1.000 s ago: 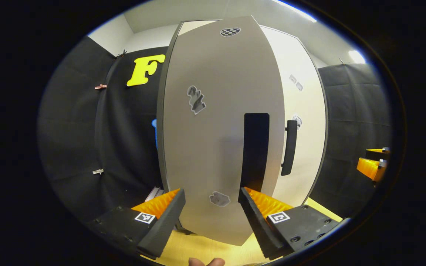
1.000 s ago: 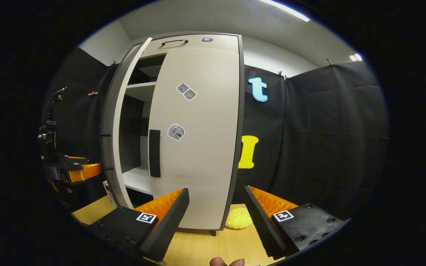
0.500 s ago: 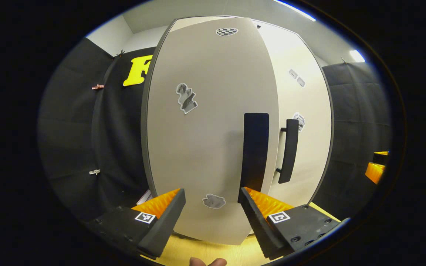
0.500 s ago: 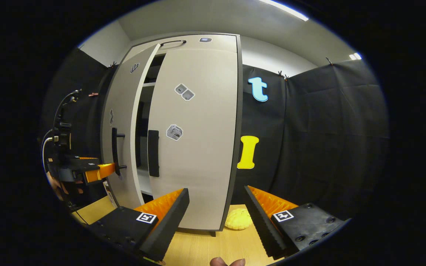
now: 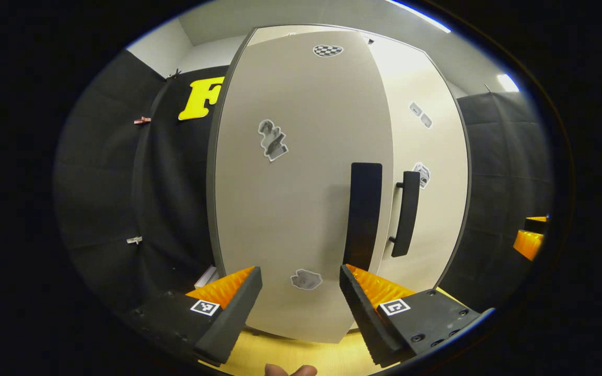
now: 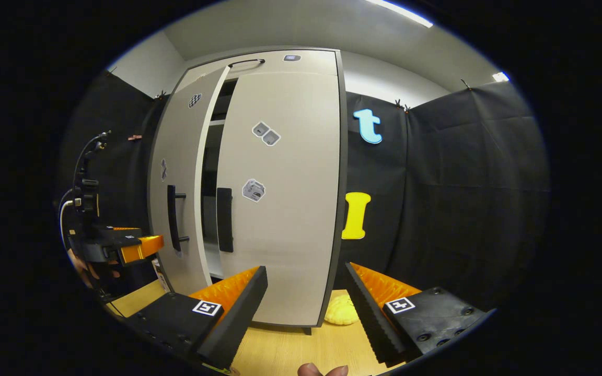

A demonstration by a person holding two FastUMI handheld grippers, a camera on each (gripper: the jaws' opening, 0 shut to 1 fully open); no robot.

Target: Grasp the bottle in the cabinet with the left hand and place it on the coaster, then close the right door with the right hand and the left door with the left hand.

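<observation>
The pale cabinet stands on a wooden table. Its right door (image 6: 285, 209) lies flush and shut. Its left door (image 5: 301, 188) (image 6: 178, 172) is nearly closed, with a narrow dark gap (image 6: 209, 172) left between the doors. My left gripper (image 5: 298, 292) is open, its fingers facing the left door's outer face just below the dark handle (image 5: 362, 214); I cannot tell whether they touch it. It also appears at the left of the right gripper view as the left gripper (image 6: 123, 246). My right gripper (image 6: 306, 297) is open and empty, held back in front of the right door.
A yellow knobbly thing (image 6: 342, 311) lies on the wooden table (image 6: 285, 352) by the cabinet's right foot. A small white labelled thing (image 6: 158, 270) peeks out behind the left door's lower edge. The right door's handle (image 5: 405, 214) sits just beyond the left one. Black cloth walls surround the cabinet.
The left door has swung from wide open to nearly shut, with my left gripper following it. The right gripper has barely moved.
</observation>
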